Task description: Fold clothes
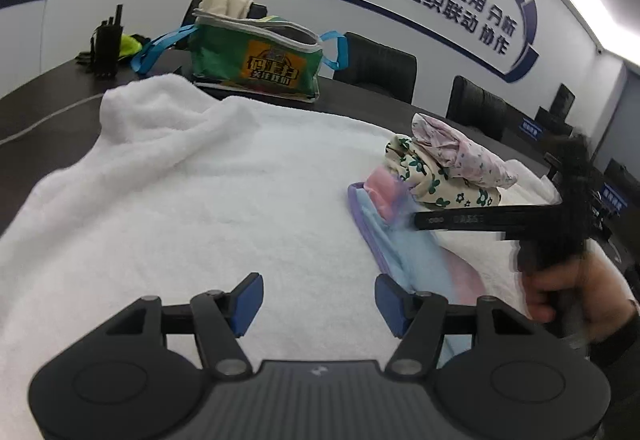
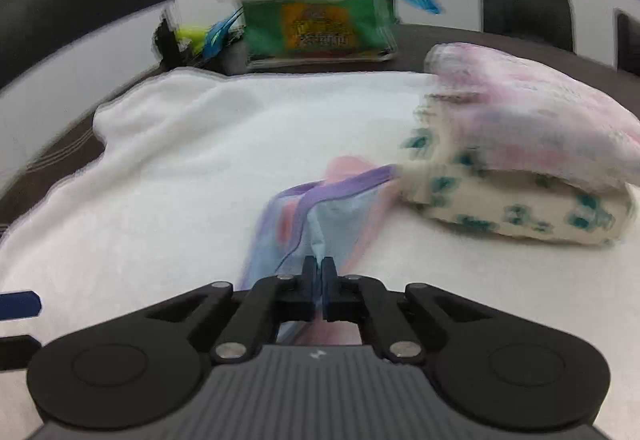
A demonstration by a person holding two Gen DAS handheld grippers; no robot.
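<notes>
A light blue and pink garment with a purple trim [image 1: 384,232] [image 2: 320,215] lies on the white towel [image 1: 200,179] [image 2: 180,143]. My right gripper [image 2: 319,268] is shut on a raised fold of its blue cloth. In the left wrist view the right gripper [image 1: 420,220] reaches in from the right, held by a hand [image 1: 568,292]. My left gripper [image 1: 319,300] hovers open over the towel, its right finger at the garment's near edge, with nothing between the fingers. Behind the garment sits a stack of folded clothes: a cream floral piece [image 1: 436,183] [image 2: 520,211] under a pink floral one [image 1: 464,151] [image 2: 540,111].
A green bag with blue handles [image 1: 256,55] [image 2: 320,27] stands on the dark table [image 1: 48,99] behind the towel, cloth sticking out of its top. A black radio [image 1: 106,47] and a yellow-green item [image 1: 130,43] lie to its left. Black chairs [image 1: 380,63] line the far side.
</notes>
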